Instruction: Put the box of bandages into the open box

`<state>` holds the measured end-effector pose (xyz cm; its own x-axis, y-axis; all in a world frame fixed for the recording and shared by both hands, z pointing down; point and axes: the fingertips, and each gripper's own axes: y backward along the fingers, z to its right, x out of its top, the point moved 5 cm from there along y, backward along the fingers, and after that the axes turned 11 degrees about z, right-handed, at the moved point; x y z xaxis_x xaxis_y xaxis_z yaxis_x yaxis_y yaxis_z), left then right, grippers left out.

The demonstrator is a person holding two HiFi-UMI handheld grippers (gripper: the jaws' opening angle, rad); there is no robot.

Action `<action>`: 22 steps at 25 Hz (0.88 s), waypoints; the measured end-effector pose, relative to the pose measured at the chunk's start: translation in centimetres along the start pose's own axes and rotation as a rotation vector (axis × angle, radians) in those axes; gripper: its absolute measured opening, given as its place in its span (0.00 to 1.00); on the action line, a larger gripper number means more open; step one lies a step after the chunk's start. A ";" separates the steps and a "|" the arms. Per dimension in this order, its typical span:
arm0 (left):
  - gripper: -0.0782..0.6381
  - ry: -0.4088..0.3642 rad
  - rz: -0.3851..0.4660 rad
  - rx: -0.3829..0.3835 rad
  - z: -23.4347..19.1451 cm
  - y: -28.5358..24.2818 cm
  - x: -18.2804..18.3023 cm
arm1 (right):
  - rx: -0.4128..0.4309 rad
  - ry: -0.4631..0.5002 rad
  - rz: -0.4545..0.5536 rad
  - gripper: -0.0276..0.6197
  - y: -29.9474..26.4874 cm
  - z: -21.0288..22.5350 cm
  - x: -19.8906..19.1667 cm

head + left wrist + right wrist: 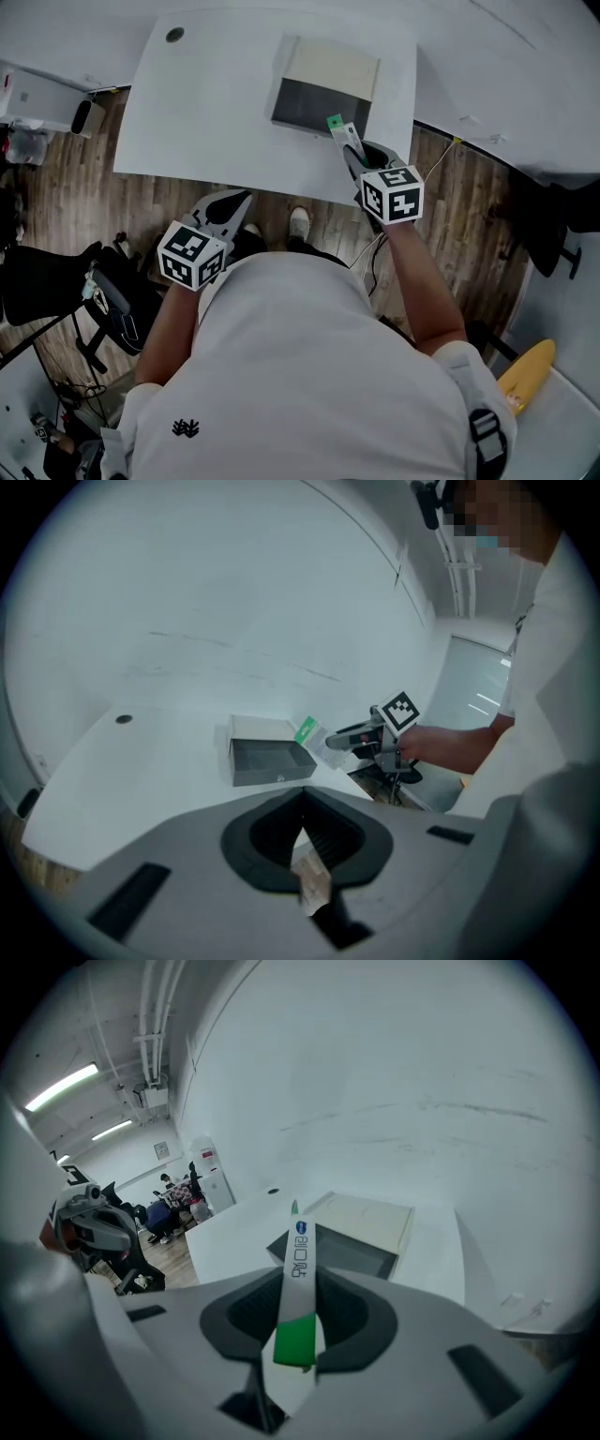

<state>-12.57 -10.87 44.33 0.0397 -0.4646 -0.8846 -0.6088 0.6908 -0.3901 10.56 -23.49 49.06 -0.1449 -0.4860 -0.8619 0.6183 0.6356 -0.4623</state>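
Observation:
The open box [298, 122] stands on the white table [206, 112], dark inside, with its pale lid [330, 67] folded back. My right gripper [351, 152] is shut on the box of bandages [338, 130], a slim white pack with a green end. It holds the pack just above the open box's near right corner. In the right gripper view the box of bandages [300, 1274] stands edge-on between the jaws, with the open box [375, 1262] just beyond. My left gripper [236, 201] hovers at the table's near edge, shut and empty. The left gripper view shows the open box [270, 776] and the bandage box [307, 731].
A round cable hole [174, 35] sits in the table's far left corner. A black office chair [56, 281] stands on the wooden floor to the left. A white unit [42, 98] lies beyond it. A yellow object [527, 373] lies at the lower right.

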 end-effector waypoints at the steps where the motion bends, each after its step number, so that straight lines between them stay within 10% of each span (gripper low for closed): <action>1: 0.12 0.004 -0.002 -0.002 -0.2 0.0 0.0 | -0.001 0.005 -0.003 0.18 -0.6 0.2 0.3; 22: 0.12 -0.021 0.004 -0.036 -9.9 1.7 2.9 | -0.102 0.085 -0.103 0.18 -12.7 0.4 2.2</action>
<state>-21.35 -16.47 43.64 0.0539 -0.4496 -0.8916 -0.6373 0.6719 -0.3773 2.69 -32.90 53.14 -0.2712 -0.5018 -0.8214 0.5158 0.6447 -0.5642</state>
